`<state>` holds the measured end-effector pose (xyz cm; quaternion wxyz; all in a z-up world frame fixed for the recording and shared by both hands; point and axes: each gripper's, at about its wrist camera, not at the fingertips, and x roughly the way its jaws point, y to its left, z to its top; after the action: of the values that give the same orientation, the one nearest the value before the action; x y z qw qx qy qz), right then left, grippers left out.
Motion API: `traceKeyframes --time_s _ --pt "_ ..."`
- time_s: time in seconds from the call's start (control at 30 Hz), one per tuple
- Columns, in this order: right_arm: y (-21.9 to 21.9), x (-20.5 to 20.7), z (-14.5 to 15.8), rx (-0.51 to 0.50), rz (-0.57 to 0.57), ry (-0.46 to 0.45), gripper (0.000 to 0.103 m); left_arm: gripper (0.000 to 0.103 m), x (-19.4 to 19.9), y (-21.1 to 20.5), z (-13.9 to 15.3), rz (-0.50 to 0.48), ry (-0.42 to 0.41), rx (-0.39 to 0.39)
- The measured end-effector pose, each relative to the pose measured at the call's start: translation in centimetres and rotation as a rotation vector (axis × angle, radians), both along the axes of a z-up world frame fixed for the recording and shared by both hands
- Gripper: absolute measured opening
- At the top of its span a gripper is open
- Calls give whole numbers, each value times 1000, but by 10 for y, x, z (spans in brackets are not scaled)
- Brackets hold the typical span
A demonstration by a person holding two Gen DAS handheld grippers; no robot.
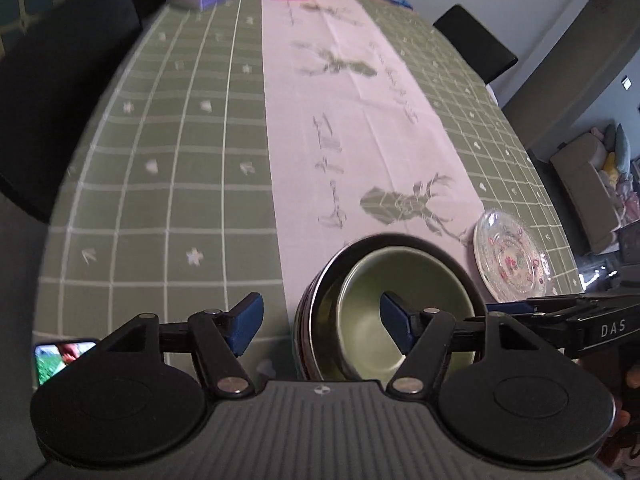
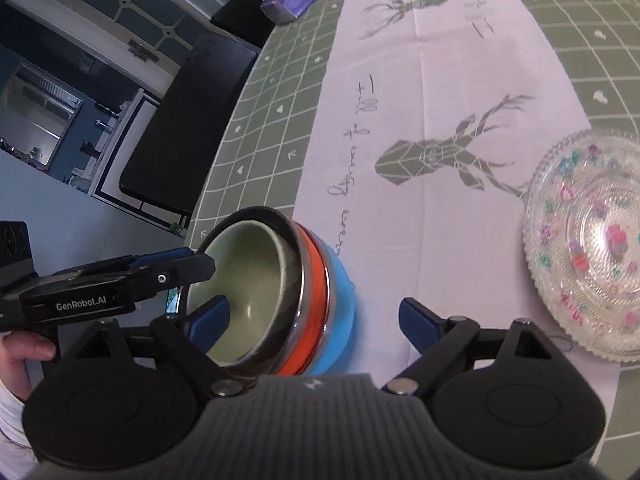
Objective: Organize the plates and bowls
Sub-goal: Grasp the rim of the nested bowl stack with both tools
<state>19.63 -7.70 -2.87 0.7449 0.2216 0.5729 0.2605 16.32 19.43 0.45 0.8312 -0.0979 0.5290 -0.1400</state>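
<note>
— Nearest?
— Left gripper, released: its right pad hangs over the bowls, its left pad over cloth. Right gripper is released too, nothing clamped.

— Where's the stack?
— Bowls sit nested near the tabletop edge, the plate well apart.

— Room?
— Bare cloth stretches beyond.

— Anything hidden?
— Stack's near side is behind the gripper body; far boxes are blurred.
</note>
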Motion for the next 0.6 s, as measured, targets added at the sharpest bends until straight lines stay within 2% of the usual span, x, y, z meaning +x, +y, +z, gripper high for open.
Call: traceKeyframes --time_s 0.17,0.37,0.6 --pt "12 3 -15 5 20 106 90 78 15 -1 -13 -65 88 -2" --pt "21 3 -19 -16 25 139 88 78 33 -8 -24 -128 171 -19" --pt "21 9 -24 -48 4 166 78 77 38 -13 -40 -159 218 -52"
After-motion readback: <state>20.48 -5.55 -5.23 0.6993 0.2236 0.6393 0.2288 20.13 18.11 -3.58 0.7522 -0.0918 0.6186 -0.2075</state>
